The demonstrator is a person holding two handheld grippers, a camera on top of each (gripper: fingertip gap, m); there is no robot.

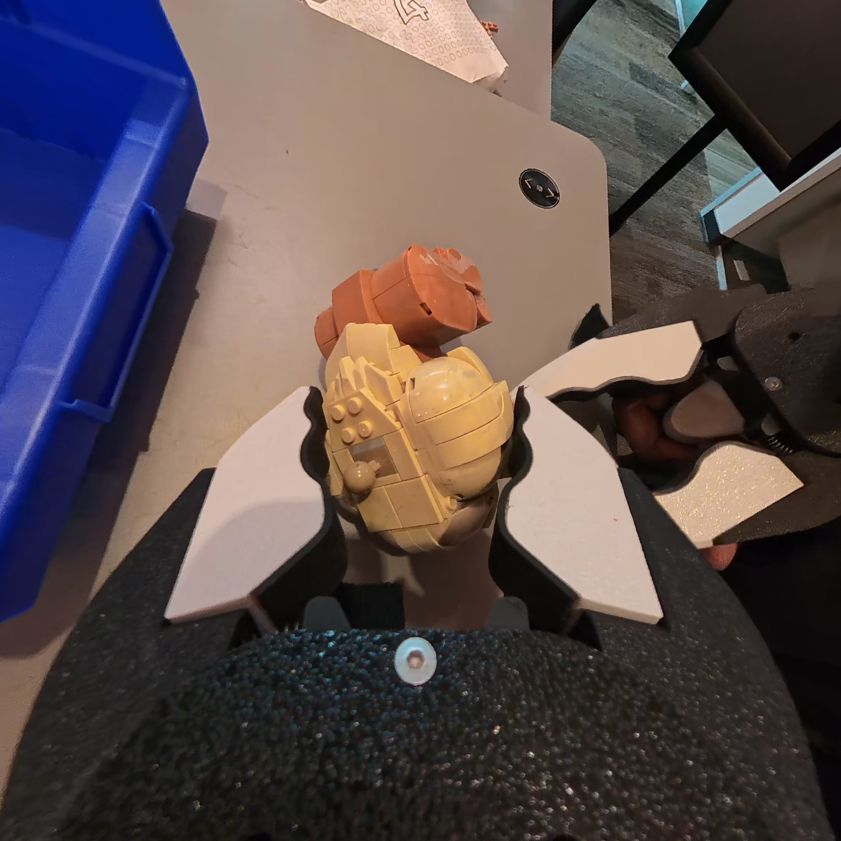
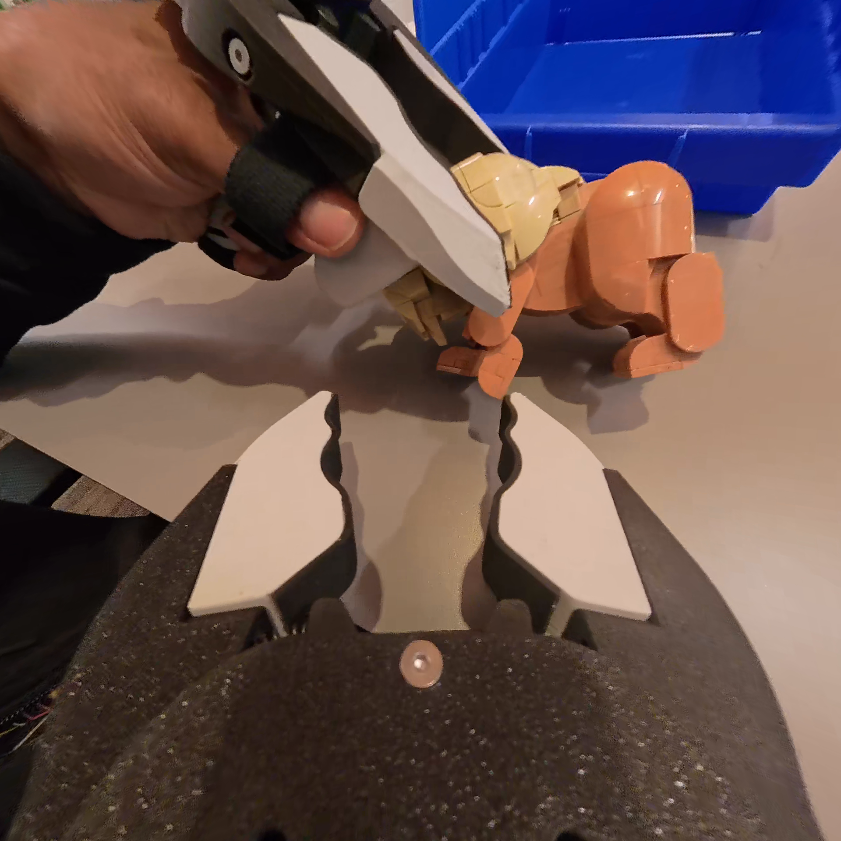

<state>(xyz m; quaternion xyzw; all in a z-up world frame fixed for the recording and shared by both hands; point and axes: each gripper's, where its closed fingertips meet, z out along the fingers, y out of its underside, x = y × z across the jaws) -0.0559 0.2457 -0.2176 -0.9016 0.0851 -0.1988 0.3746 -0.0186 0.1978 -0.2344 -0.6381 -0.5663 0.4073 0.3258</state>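
A toy animal built of bricks point(image 2: 605, 255) is seen standing on a grey table point(image 1: 364, 159). Its head point(image 1: 409, 446) is cream and its body point(image 1: 409, 296) is orange-brown. The head is held by the left gripper point(image 1: 415, 409), whose two white fingers are spread wide, one on each side of the head, with the dark wavy pads pressed against it. In the right wrist view the same gripper is seen reaching down over the head from above, with a person's hand point(image 2: 113, 136) wrapped round its handle. The right gripper point(image 2: 418, 405) is kept low over the table, just in front of the toy's front leg point(image 2: 500, 364). Its fingers are held well apart and only bare table is seen between them. A big blue bin point(image 2: 637, 91) is set on the table just behind the toy. Some printed paper point(image 1: 409, 36) is seen at the far end of the table.
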